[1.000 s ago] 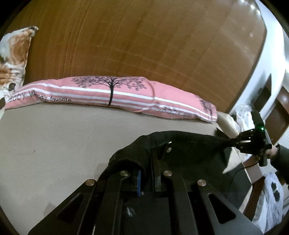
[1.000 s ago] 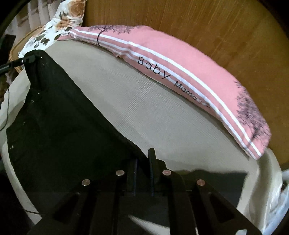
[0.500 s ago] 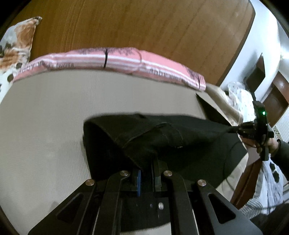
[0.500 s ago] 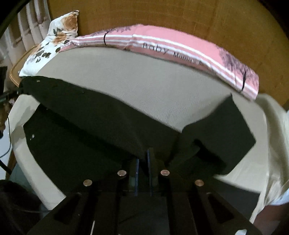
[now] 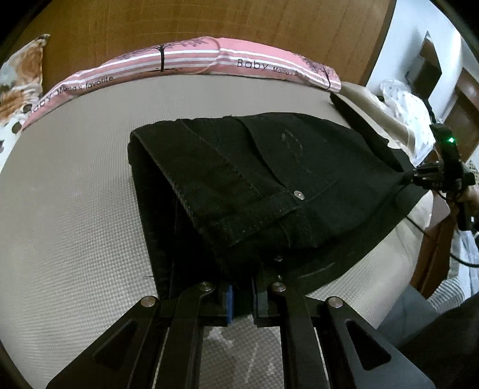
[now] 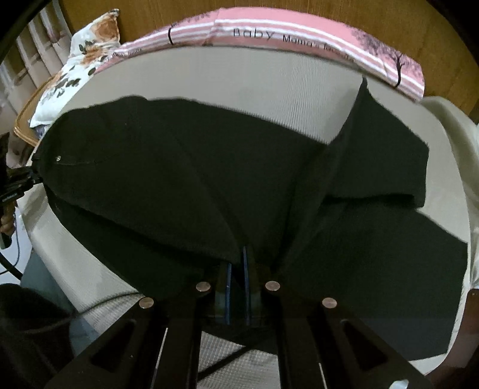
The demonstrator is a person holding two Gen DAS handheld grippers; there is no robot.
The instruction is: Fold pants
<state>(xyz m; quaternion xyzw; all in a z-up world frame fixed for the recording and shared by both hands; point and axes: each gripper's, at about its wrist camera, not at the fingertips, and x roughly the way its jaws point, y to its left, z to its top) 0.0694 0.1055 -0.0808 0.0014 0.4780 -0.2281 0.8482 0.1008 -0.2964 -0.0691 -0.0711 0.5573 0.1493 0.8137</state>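
Note:
Black pants [image 5: 269, 179] lie partly folded on a beige mattress [image 5: 74, 209]. My left gripper [image 5: 241, 287] is shut on the waistband end, where a rivet and a pocket show. My right gripper [image 6: 236, 269] is shut on the pants [image 6: 179, 173] near the crotch, and both legs spread to the right. The upper layer is held up over the lower one. The right gripper also shows at the far right of the left wrist view [image 5: 416, 176]. The left gripper shows at the left edge of the right wrist view [image 6: 33, 176].
A pink striped pillow [image 5: 191, 57] lies along the wooden headboard [image 5: 209, 21]. A floral pillow [image 6: 74, 65] lies at the bed's far left corner. The mattress edge [image 6: 449, 125] is to the right, with white bags [image 5: 404, 101] and dark furniture beyond.
Both grippers have pulled back toward the near edge with the pants in them. The top layer has come over the lower one and more of the pants lies on the mattress.

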